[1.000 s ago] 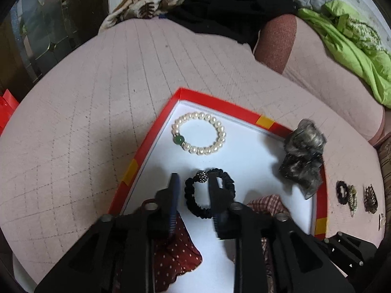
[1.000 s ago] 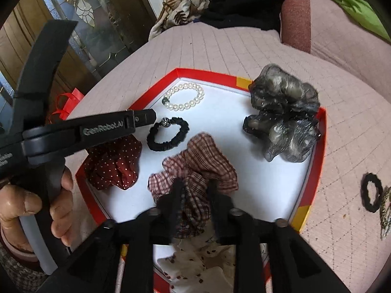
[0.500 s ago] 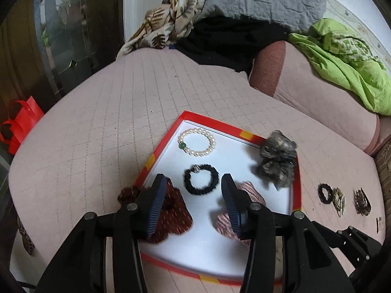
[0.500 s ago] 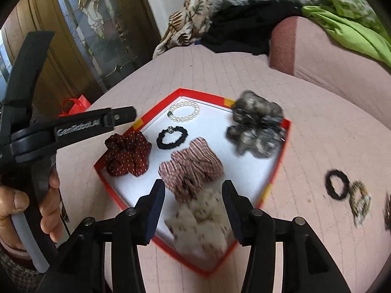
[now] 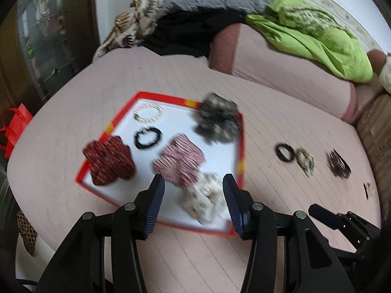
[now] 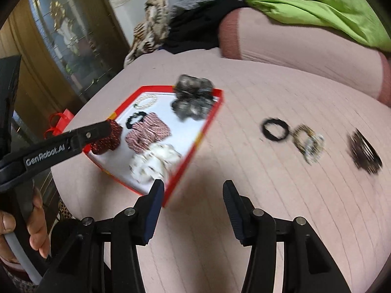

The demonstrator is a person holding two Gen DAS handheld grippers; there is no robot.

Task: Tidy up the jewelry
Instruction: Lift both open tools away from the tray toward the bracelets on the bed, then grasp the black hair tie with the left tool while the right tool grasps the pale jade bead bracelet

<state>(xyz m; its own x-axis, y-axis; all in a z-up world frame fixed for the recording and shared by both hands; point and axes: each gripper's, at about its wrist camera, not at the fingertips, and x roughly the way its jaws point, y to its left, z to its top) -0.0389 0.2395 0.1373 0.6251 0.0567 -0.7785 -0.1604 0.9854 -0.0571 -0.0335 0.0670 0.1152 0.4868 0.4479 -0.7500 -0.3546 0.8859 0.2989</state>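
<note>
A red-rimmed white tray [image 5: 221,230] [image 6: 195,144] lies on the pink quilted bed. It holds a pearl bracelet [image 5: 148,114], a black beaded bracelet [image 5: 148,138], and red dotted [image 5: 108,161], checked [image 5: 179,161], cream [image 5: 207,199] [image 6: 154,161] and grey [image 5: 217,122] [image 6: 191,99] scrunchies. A black hair tie [image 6: 275,130] [image 5: 284,151], a gold-patterned band [image 6: 308,141] and a dark clip [image 6: 365,152] lie on the bed to the right of the tray. My left gripper [image 5: 193,204] is open and empty above the tray's near edge. My right gripper [image 6: 193,208] is open and empty over the bed, right of the tray.
A pink bolster [image 5: 281,68], a green cloth [image 5: 315,36] and piled clothes [image 5: 195,31] lie at the back. A red bag [image 5: 12,131] stands at the bed's left edge. A small gold item [image 5: 369,190] lies far right.
Both grippers have opened wide and pulled back up from the tray. The right gripper has swung right, off the checked scrunchie, over the bare bed.
</note>
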